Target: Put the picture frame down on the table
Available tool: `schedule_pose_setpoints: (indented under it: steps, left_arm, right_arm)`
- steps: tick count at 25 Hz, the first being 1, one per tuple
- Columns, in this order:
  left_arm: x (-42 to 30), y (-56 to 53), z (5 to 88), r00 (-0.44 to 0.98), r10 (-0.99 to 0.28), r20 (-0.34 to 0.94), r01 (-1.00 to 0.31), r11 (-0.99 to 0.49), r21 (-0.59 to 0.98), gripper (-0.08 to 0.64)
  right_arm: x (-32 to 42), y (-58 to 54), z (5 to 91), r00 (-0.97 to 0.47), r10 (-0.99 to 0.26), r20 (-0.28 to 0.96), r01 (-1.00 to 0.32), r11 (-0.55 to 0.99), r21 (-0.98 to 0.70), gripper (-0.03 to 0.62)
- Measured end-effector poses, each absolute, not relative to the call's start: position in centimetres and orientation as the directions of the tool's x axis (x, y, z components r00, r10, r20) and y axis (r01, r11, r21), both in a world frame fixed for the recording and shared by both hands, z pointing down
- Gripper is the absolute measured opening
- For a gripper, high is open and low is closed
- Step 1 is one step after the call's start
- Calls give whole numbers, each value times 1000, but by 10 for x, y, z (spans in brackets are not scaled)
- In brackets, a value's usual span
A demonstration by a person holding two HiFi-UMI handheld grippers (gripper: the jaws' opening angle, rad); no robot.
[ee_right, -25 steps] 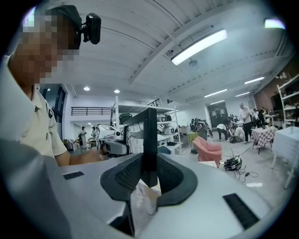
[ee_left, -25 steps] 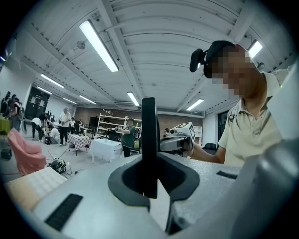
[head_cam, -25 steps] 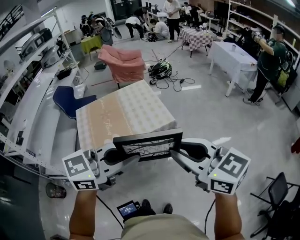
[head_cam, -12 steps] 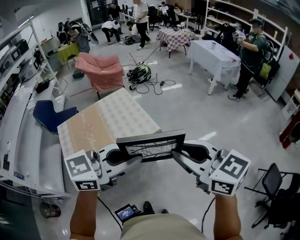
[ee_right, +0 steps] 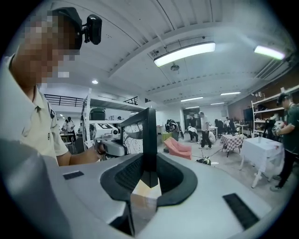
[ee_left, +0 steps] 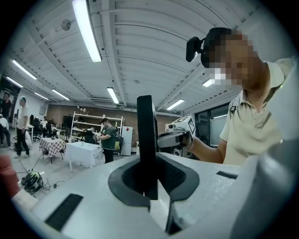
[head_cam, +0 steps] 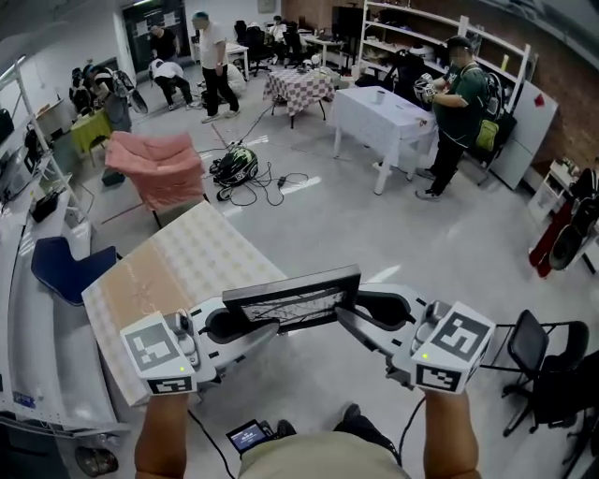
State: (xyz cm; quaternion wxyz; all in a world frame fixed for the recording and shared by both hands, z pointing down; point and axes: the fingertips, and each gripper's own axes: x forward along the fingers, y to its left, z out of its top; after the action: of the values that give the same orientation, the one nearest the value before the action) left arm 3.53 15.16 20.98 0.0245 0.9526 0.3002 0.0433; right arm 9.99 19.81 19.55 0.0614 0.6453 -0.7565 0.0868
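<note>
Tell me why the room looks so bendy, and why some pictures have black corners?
Head view: a wide lens curves the shelves near the edge, but the picture frame looks sharp. Left gripper view: a fisheye lens makes a round picture with black corners, and the ceiling light glares white. Right gripper view: same round shape, with a glowing ceiling lamp.

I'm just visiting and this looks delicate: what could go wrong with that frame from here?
The picture frame is pinched only at its two thin side edges, one by the left tool, one by the right tool; it might slip or twist. It hangs mostly over floor, beside the table, so a drop could break it.
</note>
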Motion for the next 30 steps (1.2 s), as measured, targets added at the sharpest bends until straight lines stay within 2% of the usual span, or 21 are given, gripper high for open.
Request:
schedule_pose_setpoints:
  steps: [9,21,30]
  left_arm:
    - [127,180,213,811,580,83,571,-814,106,46]
    - [299,258,220,837,536,105,524,-842,127,46]
    - [372,275,214,846,516,135,504,-856,115,46]
  right_arm:
    - [192,228,201,-178,-964,197,-983,165,-80,81]
    - [365,303,208,-250,-952,176,-967,236,-98,80]
    - [440,319,205,-271,-951,150,-960,254,-119,80]
